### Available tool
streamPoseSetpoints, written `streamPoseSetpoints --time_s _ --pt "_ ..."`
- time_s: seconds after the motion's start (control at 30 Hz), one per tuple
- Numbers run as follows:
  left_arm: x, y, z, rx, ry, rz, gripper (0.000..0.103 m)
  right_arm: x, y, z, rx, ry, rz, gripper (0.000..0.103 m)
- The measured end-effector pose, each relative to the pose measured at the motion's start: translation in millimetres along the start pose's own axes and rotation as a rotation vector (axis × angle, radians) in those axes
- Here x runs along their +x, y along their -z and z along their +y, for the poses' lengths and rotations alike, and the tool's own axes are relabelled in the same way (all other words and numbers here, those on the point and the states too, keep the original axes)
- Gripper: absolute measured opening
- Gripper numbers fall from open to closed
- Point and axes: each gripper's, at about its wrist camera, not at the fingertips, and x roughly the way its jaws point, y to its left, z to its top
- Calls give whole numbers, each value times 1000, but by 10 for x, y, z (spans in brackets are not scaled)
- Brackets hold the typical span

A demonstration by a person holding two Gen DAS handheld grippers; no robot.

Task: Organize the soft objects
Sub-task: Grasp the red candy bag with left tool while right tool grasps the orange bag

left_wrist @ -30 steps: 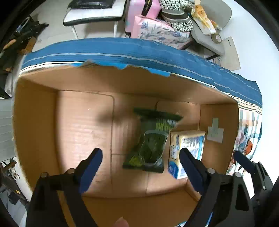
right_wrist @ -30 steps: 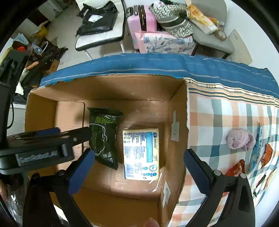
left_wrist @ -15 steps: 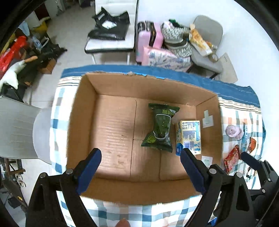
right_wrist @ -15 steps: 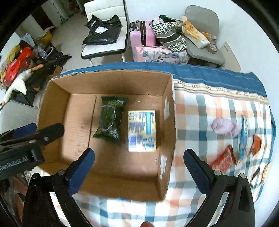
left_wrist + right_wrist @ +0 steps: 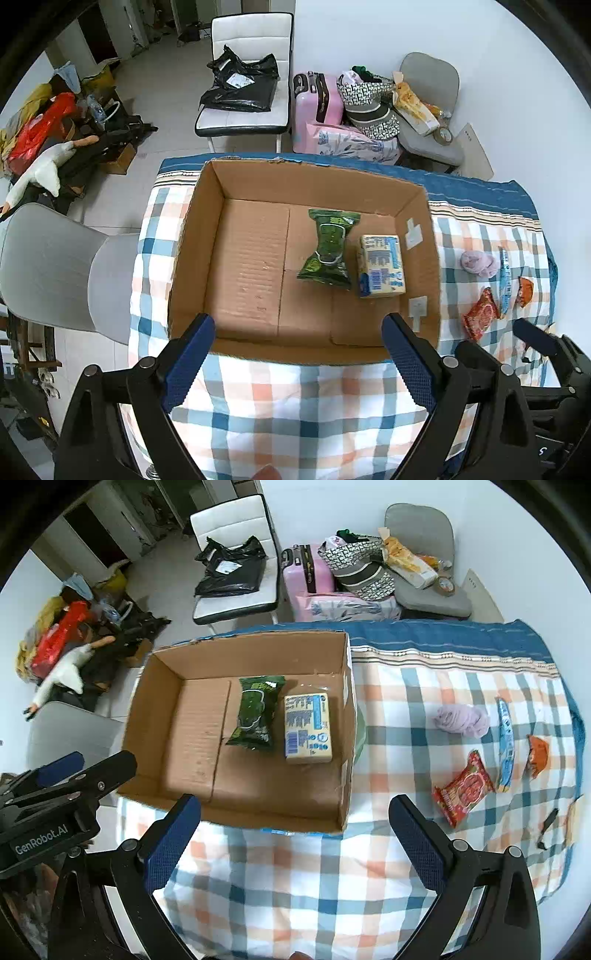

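Observation:
An open cardboard box stands on the checked cloth. Inside lie a green packet and a yellow-and-blue pack, side by side. On the cloth right of the box lie a lilac soft bundle, a red packet, a blue packet and an orange packet. My left gripper is open and empty, held high before the box's near wall. My right gripper is open and empty, likewise high above the cloth.
The table's cloth hangs over the near and right edges. A grey chair stands left of the table. Behind the table are a white chair with a black bag, a pink suitcase and a loaded grey chair.
Both grippers have pulled up and back out of the box; the whole box and table now show. The green packet and yellow pack stay in the box. Both grippers stay open.

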Motion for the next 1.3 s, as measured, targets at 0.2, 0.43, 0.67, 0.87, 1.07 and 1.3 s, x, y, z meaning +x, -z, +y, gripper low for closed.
streamPoseSetpoints --time_s 0.2,0.43,0.67,0.87,1.07,1.3 --pt "-221 27 -484 47 -1 -51 93 -235 64 -440 48 -38 -19 103" --pt "-25 35 -1524 186 27 -37 93 -457 126 -1612 205 11 -55 103" --pt "841 229 -2883 461 24 89 93 -293 382 -3189 404 125 11 103" --pt "1783 513 -3698 645 11 277 93 36 511 -4160 478 139 79 103" --pt "2400 667 -4066 709 -49 366 93 423 362 -4775 511 166 116 103" --pt "2710 769 -4144 718 -93 402 93 906 12 -5058 488 164 170 103"
